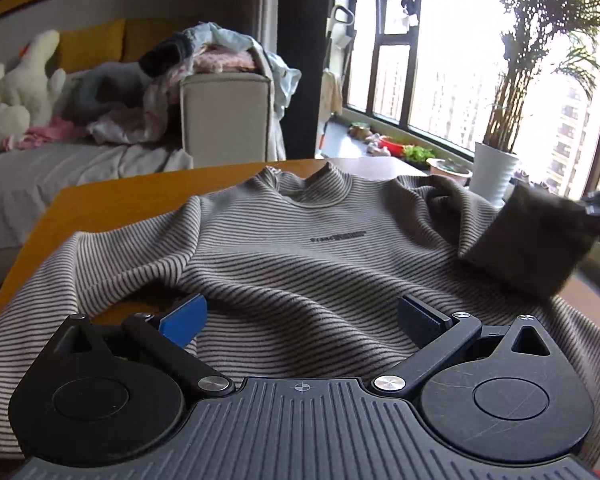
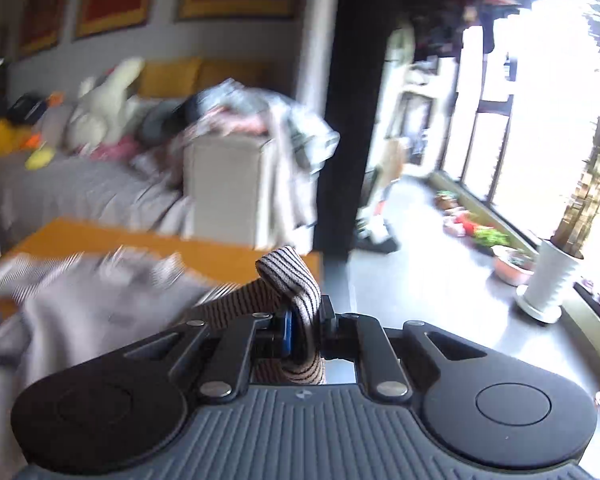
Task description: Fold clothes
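Pinching a fold of the striped sweater (image 2: 288,276), my right gripper (image 2: 302,330) holds the cloth looping toward twelve o'clock. My left gripper (image 1: 300,316) stands spread over the sweater's lower body, which lies on the orange table (image 1: 112,196), collar at twelve o'clock.

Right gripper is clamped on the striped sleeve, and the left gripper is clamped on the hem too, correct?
Not quite. The right gripper is clamped on the striped sleeve, but the left gripper is open, its jaws spread over the shirt without pinching it, as the left wrist view shows.
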A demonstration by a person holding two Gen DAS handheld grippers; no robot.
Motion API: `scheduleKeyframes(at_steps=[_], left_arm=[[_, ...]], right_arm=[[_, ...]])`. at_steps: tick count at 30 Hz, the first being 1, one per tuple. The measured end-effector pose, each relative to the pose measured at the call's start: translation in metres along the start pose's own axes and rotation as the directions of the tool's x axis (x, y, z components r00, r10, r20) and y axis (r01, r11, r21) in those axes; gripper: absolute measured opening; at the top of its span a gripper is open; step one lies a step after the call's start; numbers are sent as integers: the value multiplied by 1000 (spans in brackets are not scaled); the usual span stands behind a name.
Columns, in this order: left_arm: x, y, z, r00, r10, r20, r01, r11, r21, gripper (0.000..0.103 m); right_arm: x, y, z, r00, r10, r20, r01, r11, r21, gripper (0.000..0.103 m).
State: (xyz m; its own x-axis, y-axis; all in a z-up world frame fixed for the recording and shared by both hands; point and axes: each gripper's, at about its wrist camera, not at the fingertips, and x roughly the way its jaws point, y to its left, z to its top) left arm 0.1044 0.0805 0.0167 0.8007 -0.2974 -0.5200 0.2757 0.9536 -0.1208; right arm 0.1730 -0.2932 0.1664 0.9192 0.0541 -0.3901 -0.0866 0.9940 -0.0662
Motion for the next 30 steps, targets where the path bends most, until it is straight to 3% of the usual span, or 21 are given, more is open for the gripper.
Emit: scheduleKeyframes(at_steps=[3, 6, 10, 15, 21, 26, 29, 30], left_arm=[[-17, 8, 7, 998, -65, 11, 66, 996, -61, 103], [-35, 15, 20, 996, -64, 64, 68, 996, -61, 103], [-54, 29, 29, 994, -30, 105, 38, 996, -76, 103], [-69, 45, 24, 995, 4, 104, 6, 995, -97, 103], [-90, 51, 8, 992, 65, 106, -68, 998, 20, 103], [-93, 63, -7, 992, 113, 62, -118, 989, 88, 103], [-94, 71, -16, 990, 133, 36, -136, 985, 108, 103], [-95, 73, -19, 990, 138, 29, -140, 984, 114, 103]], right_arm=[[-4, -38, 44, 997, -35, 69, 26, 991, 132, 9], [1, -25, 68, 995, 23, 100, -36, 992, 125, 9], [22, 35, 92, 980, 164, 111, -170, 984, 49, 9], [61, 133, 119, 935, 344, 84, -340, 938, -61, 9], [97, 223, 114, 885, 465, 3, -461, 879, -123, 5], [108, 246, 94, 865, 500, -44, -502, 859, -100, 6], [104, 249, 78, 853, 515, -83, -521, 848, -97, 15], [101, 251, 70, 845, 525, -107, -534, 840, -97, 25]])
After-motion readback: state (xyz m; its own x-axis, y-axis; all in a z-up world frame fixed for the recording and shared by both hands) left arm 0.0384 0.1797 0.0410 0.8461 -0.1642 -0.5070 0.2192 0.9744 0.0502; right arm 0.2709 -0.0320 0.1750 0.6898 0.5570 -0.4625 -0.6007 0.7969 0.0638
